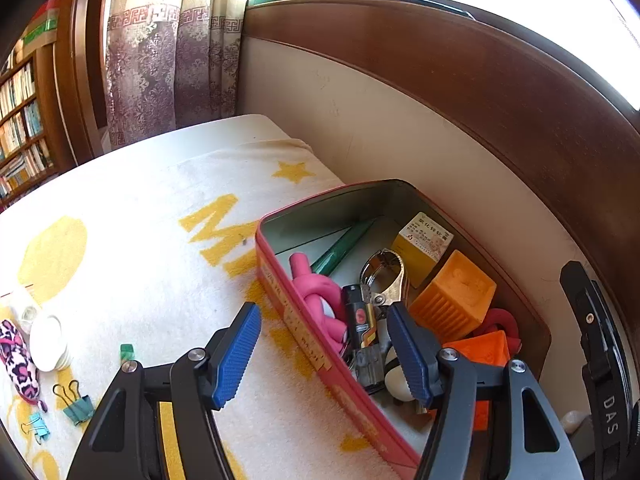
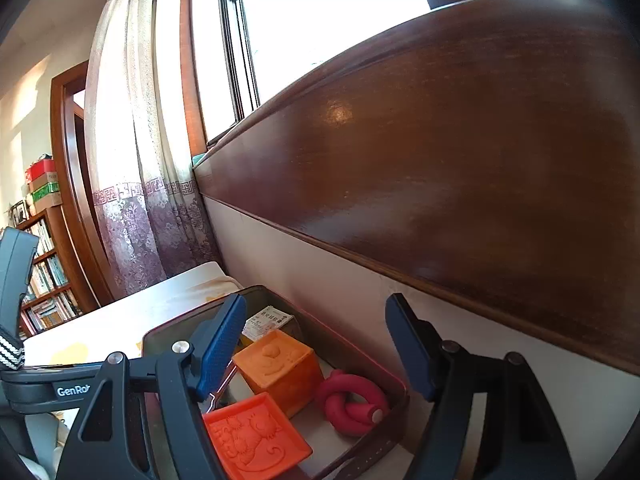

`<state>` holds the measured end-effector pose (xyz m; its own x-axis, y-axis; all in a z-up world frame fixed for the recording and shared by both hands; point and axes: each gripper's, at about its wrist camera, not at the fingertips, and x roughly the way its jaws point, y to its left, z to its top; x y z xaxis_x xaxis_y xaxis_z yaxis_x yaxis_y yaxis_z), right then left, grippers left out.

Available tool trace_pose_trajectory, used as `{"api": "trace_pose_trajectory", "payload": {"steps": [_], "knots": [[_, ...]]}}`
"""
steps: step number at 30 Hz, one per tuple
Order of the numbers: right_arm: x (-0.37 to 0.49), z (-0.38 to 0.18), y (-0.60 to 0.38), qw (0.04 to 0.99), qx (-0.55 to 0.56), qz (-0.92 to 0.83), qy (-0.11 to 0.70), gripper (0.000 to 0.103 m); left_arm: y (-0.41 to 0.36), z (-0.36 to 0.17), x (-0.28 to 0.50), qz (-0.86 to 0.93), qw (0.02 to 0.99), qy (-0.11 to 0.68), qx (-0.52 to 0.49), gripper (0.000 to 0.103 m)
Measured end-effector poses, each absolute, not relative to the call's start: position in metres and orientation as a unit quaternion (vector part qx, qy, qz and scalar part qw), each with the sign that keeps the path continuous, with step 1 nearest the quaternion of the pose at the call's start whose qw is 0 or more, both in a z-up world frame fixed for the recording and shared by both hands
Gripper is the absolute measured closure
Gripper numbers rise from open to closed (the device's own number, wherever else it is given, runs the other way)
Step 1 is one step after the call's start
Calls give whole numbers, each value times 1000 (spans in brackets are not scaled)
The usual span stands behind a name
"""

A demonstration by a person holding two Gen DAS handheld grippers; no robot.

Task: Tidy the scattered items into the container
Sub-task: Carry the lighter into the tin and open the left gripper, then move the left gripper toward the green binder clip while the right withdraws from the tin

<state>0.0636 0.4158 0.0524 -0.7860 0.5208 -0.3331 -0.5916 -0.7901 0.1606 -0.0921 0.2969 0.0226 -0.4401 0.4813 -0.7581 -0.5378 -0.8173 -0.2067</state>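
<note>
A pink tin container [image 1: 304, 340] stands on the blanket by the wall. It holds a pink knotted foam roller [image 1: 316, 296], a metal clamp [image 1: 384, 276], a black lighter [image 1: 358, 316], a yellow box [image 1: 424, 244], orange cubes [image 1: 456, 296] and a red knot [image 1: 502, 320]. My left gripper [image 1: 324, 356] is open and empty above the tin's near wall. My right gripper [image 2: 316, 348] is open and empty above the tin [image 2: 392, 436], over an orange cube [image 2: 276, 368], a second orange block [image 2: 252, 436] and the red knot [image 2: 352, 404]. Binder clips [image 1: 76, 402], a white lid [image 1: 48, 342], a leopard-print pouch [image 1: 18, 364] and a small green piece [image 1: 127, 352] lie scattered on the blanket at the left.
A white blanket with yellow stars and letters [image 1: 160, 248] covers the surface. A wall with a dark wood panel [image 1: 480, 80] runs close behind the tin. Curtain [image 1: 160, 60] and bookshelf [image 1: 20, 128] are at the far left. The right gripper's body [image 1: 600, 360] shows at the right edge.
</note>
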Motion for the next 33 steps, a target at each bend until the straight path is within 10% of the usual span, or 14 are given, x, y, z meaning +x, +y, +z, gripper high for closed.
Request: {"api": "trace_pose_trajectory", "payload": {"steps": [33], "knots": [[67,55,383,331,-89,938,46,22,25,-17,-65,908,61,-6,-415,36]]}}
